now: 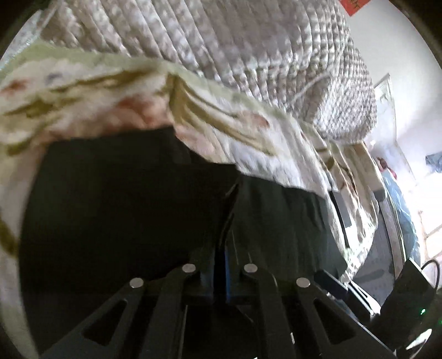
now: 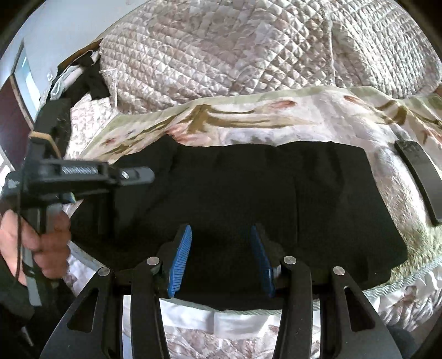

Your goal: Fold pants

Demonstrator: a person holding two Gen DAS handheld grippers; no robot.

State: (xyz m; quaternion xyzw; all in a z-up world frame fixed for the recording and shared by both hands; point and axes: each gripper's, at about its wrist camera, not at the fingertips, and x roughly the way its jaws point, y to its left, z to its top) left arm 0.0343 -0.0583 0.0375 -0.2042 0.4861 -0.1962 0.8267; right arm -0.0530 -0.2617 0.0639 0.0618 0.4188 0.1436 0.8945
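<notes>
Black fabric fills the lower half of the left wrist view: the pants (image 1: 124, 210) are spread on a floral blanket (image 1: 83, 91), with a quilted bedspread (image 1: 221, 41) piled behind. The left gripper (image 1: 230, 198) is clenched, its dark fingers drawn together to a narrow slit over the cloth; whether a fold of cloth is pinched between them cannot be told, as the picture is blurred and dark there. A red paper (image 1: 352, 5) is seen on the wall at the top edge, its writing too cut off to be read.

From the right wrist view the pants (image 2: 276, 193) are seen laid flat as a broad rectangle across the blanket (image 2: 248, 116), probably so that the fold can be made on a smooth, even surface. The right gripper (image 2: 221, 234) is released, its blue pads (image 2: 181, 256) held apart above the near hem with nothing between them, apparently ready to take that edge. The left gripper (image 2: 149, 174) is seen at the left end of the garment, carried in a hand (image 2: 36, 243). A dark flat strip (image 2: 420, 176) lies on the blanket beside the pants. No brand or label can be read.
</notes>
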